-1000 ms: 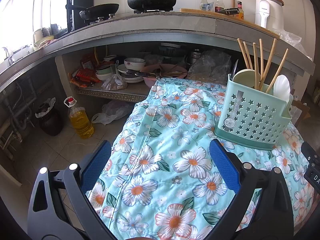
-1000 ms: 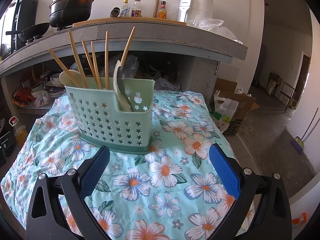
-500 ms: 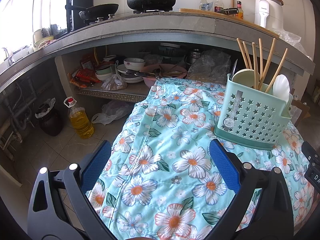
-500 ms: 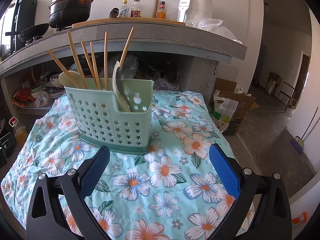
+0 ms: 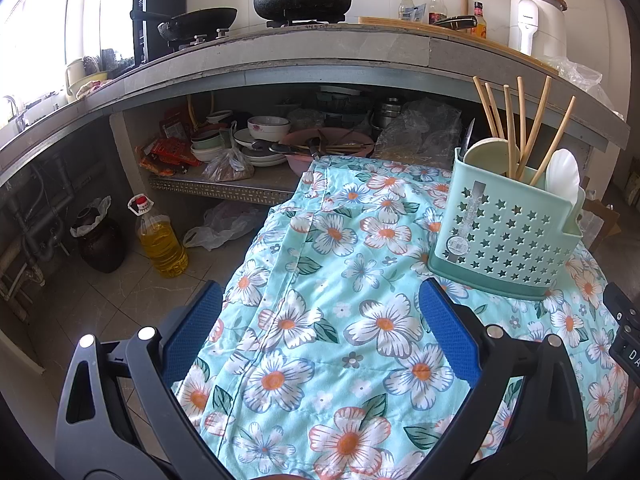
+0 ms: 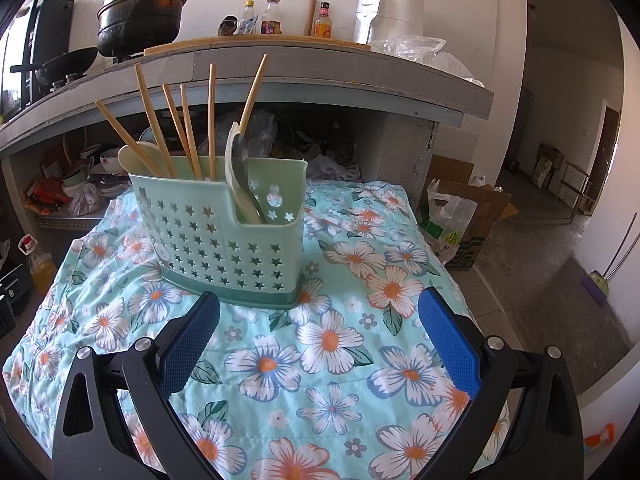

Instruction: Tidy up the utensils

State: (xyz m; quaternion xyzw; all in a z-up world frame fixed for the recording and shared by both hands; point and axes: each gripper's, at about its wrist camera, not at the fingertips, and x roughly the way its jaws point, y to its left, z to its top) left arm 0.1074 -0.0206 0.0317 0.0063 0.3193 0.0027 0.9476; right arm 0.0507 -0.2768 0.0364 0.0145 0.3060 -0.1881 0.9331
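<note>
The green utensil holder [image 6: 228, 236] stood on the floral-clothed desk [image 6: 340, 344], with chopsticks [image 6: 188, 128] and spoons [image 6: 240, 172] upright inside it. Near the holder, the left tool [image 5: 320, 340] and right tool [image 6: 318, 344] both gaped wide, gripping nothing.

Only the white letters "DA" can be read, on a black device [image 5: 626, 338] at the left wrist view's 3 o'clock edge; the labels on the bottles [image 6: 271, 16] and the caddy's sticker [image 5: 460, 245] are too small to read.
</note>
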